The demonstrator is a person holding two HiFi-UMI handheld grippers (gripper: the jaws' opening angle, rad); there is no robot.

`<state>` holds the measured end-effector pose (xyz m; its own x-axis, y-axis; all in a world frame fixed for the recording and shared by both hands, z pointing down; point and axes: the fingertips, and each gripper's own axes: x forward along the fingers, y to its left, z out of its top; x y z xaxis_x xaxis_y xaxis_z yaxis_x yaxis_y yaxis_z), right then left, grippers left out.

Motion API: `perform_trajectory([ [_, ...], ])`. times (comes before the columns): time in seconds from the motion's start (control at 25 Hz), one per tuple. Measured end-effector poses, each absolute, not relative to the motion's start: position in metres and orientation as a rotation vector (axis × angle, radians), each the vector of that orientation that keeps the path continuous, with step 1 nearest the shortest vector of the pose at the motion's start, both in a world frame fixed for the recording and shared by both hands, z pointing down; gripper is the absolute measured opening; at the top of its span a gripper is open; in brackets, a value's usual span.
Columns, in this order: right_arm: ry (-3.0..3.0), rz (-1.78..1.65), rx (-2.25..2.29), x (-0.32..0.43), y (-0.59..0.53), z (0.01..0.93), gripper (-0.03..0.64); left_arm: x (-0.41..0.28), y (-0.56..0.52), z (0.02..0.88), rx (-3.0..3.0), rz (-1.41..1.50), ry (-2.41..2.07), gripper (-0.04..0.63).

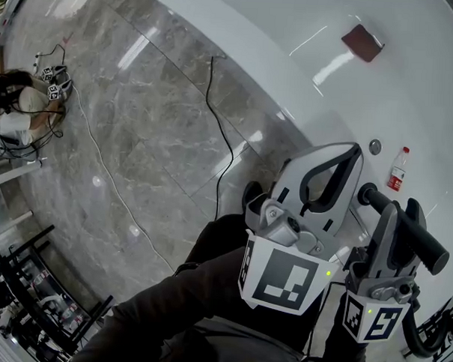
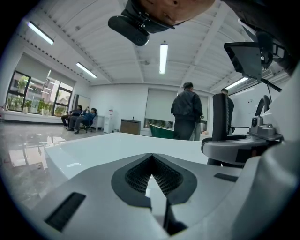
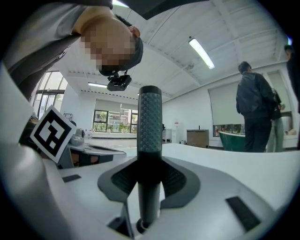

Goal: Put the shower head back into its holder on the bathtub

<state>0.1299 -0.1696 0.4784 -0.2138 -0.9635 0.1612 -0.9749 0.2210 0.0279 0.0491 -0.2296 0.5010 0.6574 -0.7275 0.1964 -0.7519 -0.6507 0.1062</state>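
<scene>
The shower head point(image 1: 404, 225) is a black rod with a textured grip. My right gripper point(image 1: 394, 210) is shut on it at the lower right of the head view. In the right gripper view the rod point(image 3: 149, 122) stands upright, clamped between the jaws of that gripper point(image 3: 149, 161). My left gripper point(image 1: 351, 153) hovers just to its left, shut with nothing in it; its pads point(image 2: 140, 173) meet at the tip. The white bathtub point(image 1: 308, 37) lies ahead of both grippers. I cannot make out the holder.
On the tub rim sit a round chrome fitting point(image 1: 375, 146) and a small bottle with a red label point(image 1: 397, 170). A dark red square point(image 1: 362, 42) lies in the tub. A black cable point(image 1: 218, 116) runs over the marble floor. People point(image 2: 187, 110) stand beyond the tub.
</scene>
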Motion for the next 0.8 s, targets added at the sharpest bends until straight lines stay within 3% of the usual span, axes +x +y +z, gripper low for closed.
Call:
perform_trajectory([
  [0.8, -2.294, 0.213, 1.847, 0.134, -0.167, 0.498, 0.129, 0.037, -0.238, 0.51, 2.653, 0.205, -1.228, 0.003],
])
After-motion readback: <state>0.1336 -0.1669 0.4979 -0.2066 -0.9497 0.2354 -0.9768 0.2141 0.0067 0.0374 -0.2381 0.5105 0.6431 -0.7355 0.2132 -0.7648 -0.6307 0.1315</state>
